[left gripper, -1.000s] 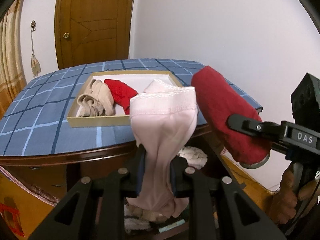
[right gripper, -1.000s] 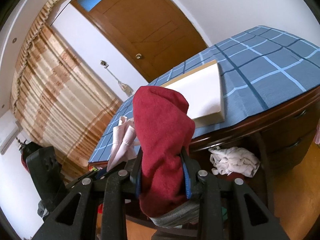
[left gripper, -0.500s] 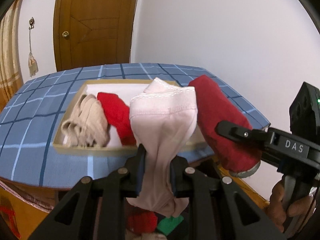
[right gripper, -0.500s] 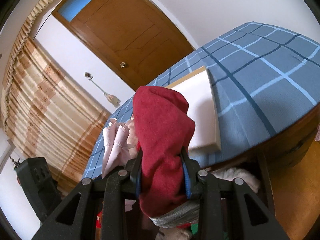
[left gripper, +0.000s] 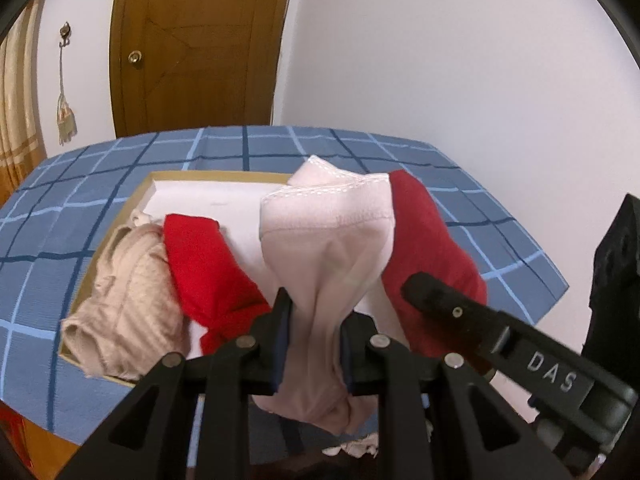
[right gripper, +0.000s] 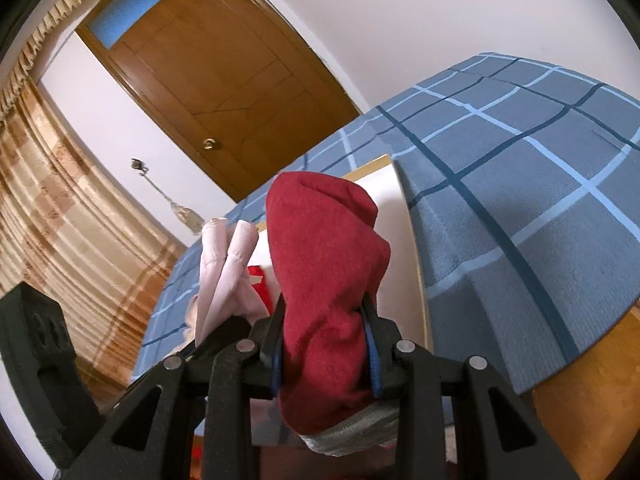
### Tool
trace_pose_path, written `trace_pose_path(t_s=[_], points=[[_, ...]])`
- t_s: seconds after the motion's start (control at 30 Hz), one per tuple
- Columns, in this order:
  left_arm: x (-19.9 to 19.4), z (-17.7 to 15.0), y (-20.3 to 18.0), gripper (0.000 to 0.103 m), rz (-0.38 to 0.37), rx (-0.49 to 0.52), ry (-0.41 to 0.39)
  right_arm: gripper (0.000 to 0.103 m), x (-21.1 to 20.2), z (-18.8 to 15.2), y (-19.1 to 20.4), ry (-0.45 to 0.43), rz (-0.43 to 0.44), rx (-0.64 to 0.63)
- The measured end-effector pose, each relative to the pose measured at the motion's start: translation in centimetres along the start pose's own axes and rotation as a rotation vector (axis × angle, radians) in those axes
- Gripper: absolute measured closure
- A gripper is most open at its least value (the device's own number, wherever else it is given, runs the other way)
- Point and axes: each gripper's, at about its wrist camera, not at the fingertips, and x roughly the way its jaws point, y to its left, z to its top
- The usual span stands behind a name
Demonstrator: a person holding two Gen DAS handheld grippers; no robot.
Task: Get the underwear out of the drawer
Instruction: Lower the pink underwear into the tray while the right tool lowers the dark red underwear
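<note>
Left claw (left gripper: 314,342) clamped on smooth pink underwear (left gripper: 328,248), right claw (right gripper: 326,346) pinching fuzzy dark-red underwear (right gripper: 324,264), shallow cardboard tray (left gripper: 138,200)

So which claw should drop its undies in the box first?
Probably the left claw. Its pink underwear already hangs over the shallow box, beside the bright red pair. The right claw, holding the dark red underwear, sits nearer the box's edge.

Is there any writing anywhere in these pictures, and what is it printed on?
"DAS": pale raised letters on the black arm of the right gripper, seen in the left wrist view.
No other text shows: none on the pink underwear, the dark red underwear, the tray, the checked cloth or the door.
</note>
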Motion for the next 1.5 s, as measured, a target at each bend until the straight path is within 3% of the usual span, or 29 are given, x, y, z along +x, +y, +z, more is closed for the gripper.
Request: trace_pose_path(t_s=[0.33, 0.67, 1.0, 1.37, 1.5], points=[[3.2, 0.0, -0.2, 0.084, 0.030, -0.002, 0.028, 0.069, 2.8, 0.5, -0.3, 0.015, -0.036, -0.003], [5.1, 0.0, -0.9, 0.083, 0.085, 0.074, 0.029, 0.068, 5.3, 0.5, -1.2, 0.019, -0.045, 0.016], [5.7, -0.9, -1.7, 0.085, 0.185, 0.108, -0.038, 0.073, 6.8, 1.2, -0.2, 0.085, -0.067, -0.215], [6.8, -1.1, -3.4, 0.085, 0.262, 0.118, -0.031, 0.076, 8.3, 2.6, -0.4, 0.192, -0.025, -0.399], [7.7, -0.8, -4.3, 0.074, 0.257, 0.105, -0.005, 0.076, 8.7, 3.3, -0.9, 0.225, -0.001, -0.427]])
